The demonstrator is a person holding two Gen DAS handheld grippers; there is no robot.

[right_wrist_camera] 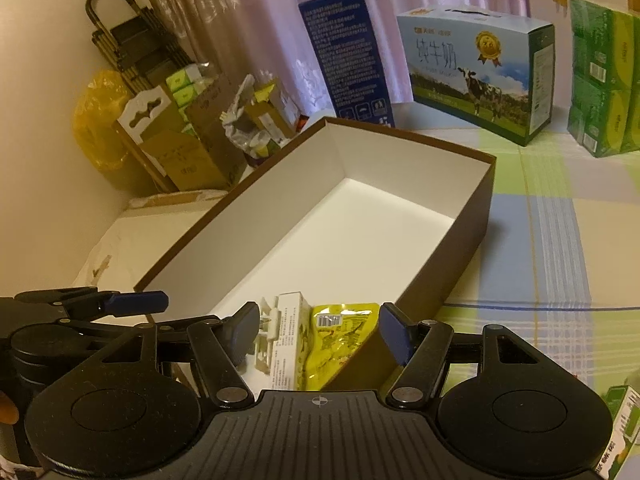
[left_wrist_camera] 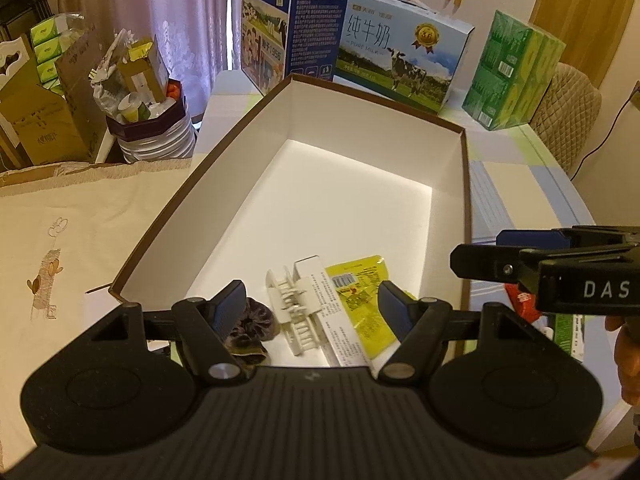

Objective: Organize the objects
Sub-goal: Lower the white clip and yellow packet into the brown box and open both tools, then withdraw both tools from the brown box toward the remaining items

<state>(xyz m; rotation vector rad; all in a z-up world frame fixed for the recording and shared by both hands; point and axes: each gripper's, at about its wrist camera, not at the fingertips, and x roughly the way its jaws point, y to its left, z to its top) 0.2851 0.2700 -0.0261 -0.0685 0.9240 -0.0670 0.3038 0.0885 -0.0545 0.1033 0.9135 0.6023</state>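
A brown box with a white inside [left_wrist_camera: 224, 184] [right_wrist_camera: 476, 204] lies open on the table. At its near end lie a dark scrunchie [left_wrist_camera: 256, 320], a white hair claw [left_wrist_camera: 294, 300] [right_wrist_camera: 266, 330], a slim white carton [left_wrist_camera: 340, 320] [right_wrist_camera: 286, 344] and a yellow packet [left_wrist_camera: 362, 292] [right_wrist_camera: 340, 332]. My left gripper [left_wrist_camera: 312, 304] hovers open above these items, holding nothing. My right gripper [right_wrist_camera: 316, 324] is open over the box's near right corner, also with nothing held. It shows side-on in the left wrist view as the right gripper [left_wrist_camera: 480, 256], beside the box's right wall.
Milk cartons [left_wrist_camera: 400, 48] [right_wrist_camera: 476, 72], a blue box [left_wrist_camera: 296, 20] and green tissue packs [left_wrist_camera: 516, 72] [right_wrist_camera: 604, 80] stand at the back of the table. A full bin [left_wrist_camera: 148, 92] and cardboard boxes [right_wrist_camera: 180, 148] sit at the left. A green pack [right_wrist_camera: 620, 412] lies near right.
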